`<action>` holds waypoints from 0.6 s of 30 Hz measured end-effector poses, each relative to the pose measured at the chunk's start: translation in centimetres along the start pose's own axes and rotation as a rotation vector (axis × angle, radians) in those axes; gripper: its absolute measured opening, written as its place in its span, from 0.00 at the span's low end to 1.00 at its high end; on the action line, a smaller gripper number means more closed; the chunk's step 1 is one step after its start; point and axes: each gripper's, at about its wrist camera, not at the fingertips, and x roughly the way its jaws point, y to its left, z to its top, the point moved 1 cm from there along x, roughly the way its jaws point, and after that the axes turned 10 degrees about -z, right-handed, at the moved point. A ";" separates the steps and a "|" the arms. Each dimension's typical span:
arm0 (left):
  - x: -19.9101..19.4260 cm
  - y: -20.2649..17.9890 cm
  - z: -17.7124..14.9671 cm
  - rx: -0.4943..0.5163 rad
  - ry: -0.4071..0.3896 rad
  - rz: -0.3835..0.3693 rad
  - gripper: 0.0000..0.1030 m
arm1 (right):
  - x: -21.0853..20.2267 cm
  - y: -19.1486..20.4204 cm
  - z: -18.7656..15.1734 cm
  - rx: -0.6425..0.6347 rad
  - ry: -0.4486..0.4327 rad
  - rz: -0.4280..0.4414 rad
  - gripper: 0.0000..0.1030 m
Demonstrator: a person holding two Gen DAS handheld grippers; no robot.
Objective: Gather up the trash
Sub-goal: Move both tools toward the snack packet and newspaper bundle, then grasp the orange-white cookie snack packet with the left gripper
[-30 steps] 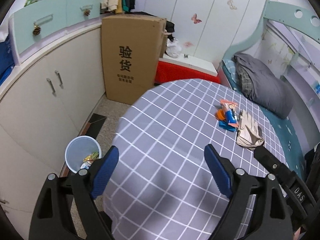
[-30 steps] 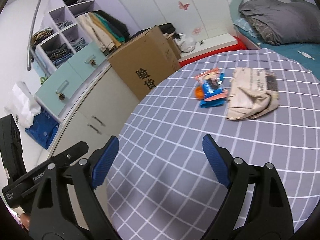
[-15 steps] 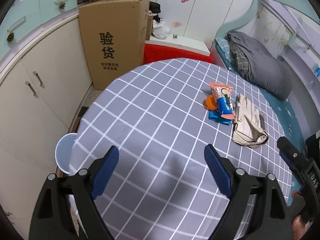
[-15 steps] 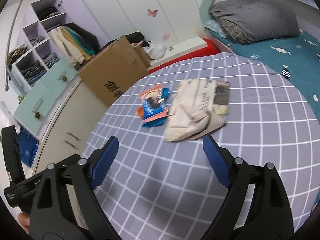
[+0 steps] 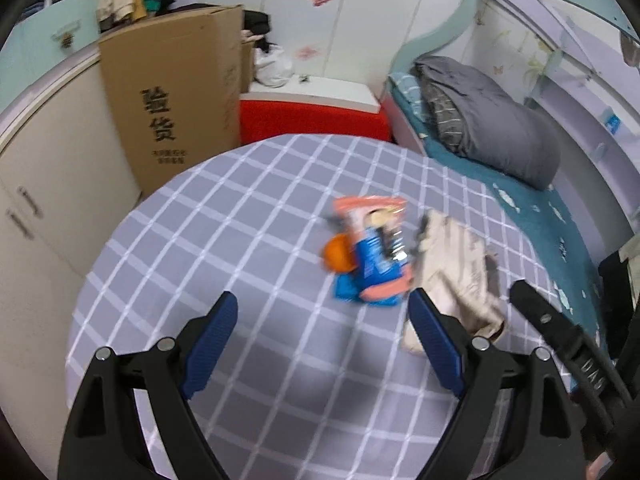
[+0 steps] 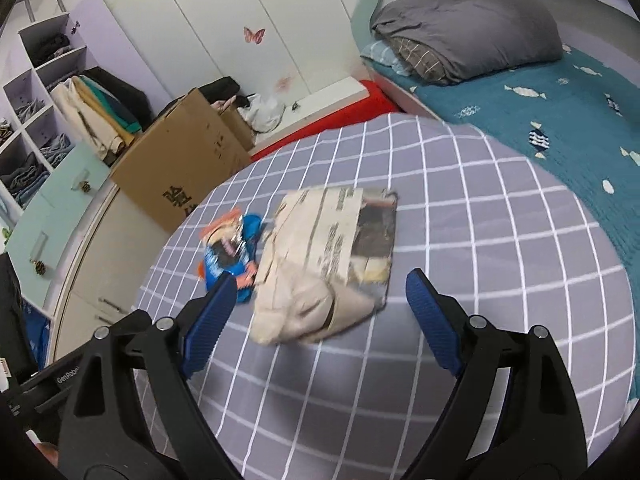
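Probably a child's bedroom: bed [image 6: 560, 92], butterfly-stickered wardrobe [image 6: 256, 36], clothes shelves [image 6: 44, 92].

A round table [image 5: 248, 216] in grey checked cloth carries crumpled newspaper [image 6: 328, 264] toward its right edge, touching a blue-and-orange snack wrapper [image 5: 374, 256]; an orange piece [image 5: 337, 255] sits against the wrapper's left.

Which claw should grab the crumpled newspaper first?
Probably the right claw: it is open, with the crumpled newspaper lying between its fingers. The left claw faces the snack wrappers instead.

Matt checked cloth on table [image 6: 460, 216], crumpled newspaper [image 6: 332, 264], glossy plastic wrappers [image 5: 372, 252], cardboard box [image 5: 172, 92]
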 end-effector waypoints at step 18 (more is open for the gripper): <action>7.3 -1.9 2.3 -0.017 0.087 -0.070 0.23 | 4.0 -0.6 3.3 -0.003 0.026 0.052 0.82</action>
